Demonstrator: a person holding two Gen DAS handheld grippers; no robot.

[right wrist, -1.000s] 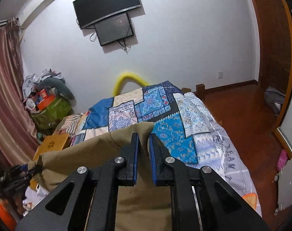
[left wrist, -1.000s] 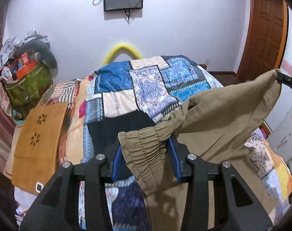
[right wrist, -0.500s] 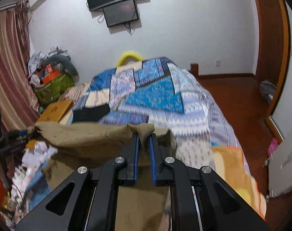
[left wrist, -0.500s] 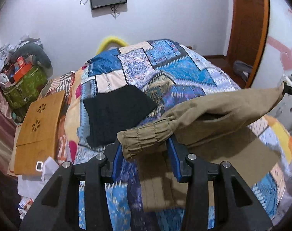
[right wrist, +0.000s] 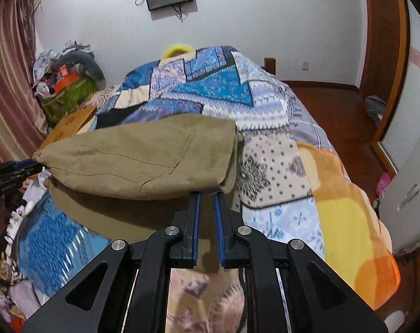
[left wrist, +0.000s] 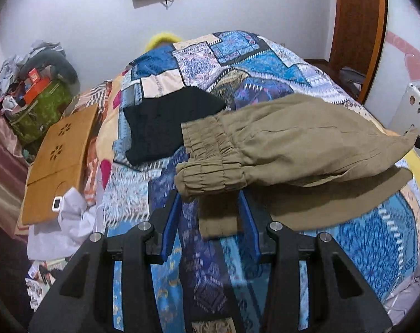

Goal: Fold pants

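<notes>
Khaki pants (left wrist: 293,144) with a gathered elastic waistband hang folded over above the patchwork bedspread (left wrist: 237,63). My left gripper (left wrist: 210,194) is shut on the waistband end, with the bunched elastic between its blue pads. My right gripper (right wrist: 207,197) is shut on the other end of the pants (right wrist: 143,158), at the fold's right corner. The lower layer of the pants lies on the bed. In the right wrist view the left gripper (right wrist: 18,166) shows at the far left edge.
A folded black garment (left wrist: 168,122) lies on the bed beyond the waistband. A wooden lap tray (left wrist: 57,155) and white cloth (left wrist: 65,222) sit at the bed's left side. Clutter and a green bag (left wrist: 40,111) stand by the wall. An orange blanket (right wrist: 348,222) covers the bed's right corner.
Both grippers have lowered the pants from held high to low over the bed. The pants now drape folded, with the lower layer resting on the bedspread.
</notes>
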